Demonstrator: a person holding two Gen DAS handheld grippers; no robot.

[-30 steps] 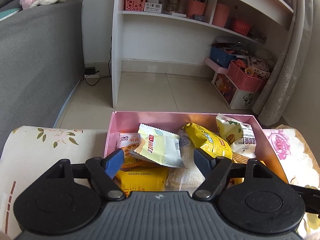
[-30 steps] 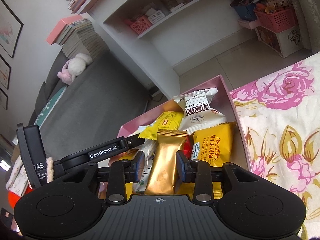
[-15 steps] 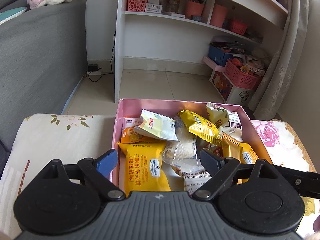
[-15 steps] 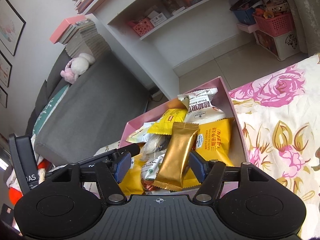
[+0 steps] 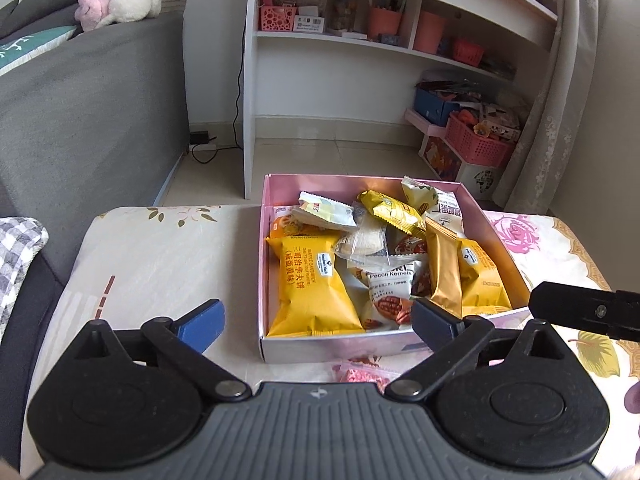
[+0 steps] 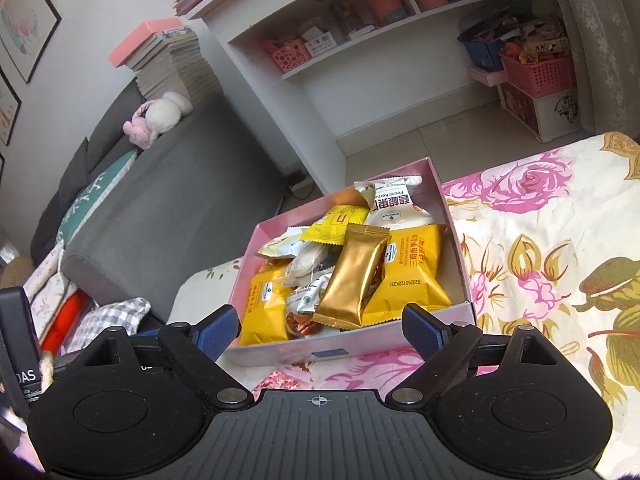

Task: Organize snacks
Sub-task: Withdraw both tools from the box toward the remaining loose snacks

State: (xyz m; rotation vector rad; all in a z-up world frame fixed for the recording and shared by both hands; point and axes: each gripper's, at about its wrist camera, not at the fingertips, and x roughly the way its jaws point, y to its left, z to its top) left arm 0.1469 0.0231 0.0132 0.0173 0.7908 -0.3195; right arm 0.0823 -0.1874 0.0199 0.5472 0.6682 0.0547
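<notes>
A pink box (image 5: 340, 346) (image 6: 460, 240) full of snack packets sits on the floral cloth. A gold packet (image 6: 354, 276) (image 5: 442, 268) lies on top of the pile, over yellow packets (image 5: 310, 288) (image 6: 412, 268) and a white pecan packet (image 5: 390, 288) (image 6: 394, 202). My left gripper (image 5: 320, 322) is open and empty, just in front of the box's near wall. My right gripper (image 6: 320, 328) is open and empty, also back from the box's near wall. A small pink packet (image 5: 362, 374) (image 6: 278, 380) lies on the cloth just before the box.
A grey sofa (image 5: 80, 120) stands at the left, with a checked cloth (image 5: 16, 256) at its foot. A white shelf unit (image 5: 360, 60) and pink baskets (image 5: 476, 144) stand beyond the table. The floral cloth (image 6: 540, 260) spreads right of the box.
My right gripper opened and let go of the gold packet, which now lies in the box. Both grippers have drawn back from the box toward the near side.
</notes>
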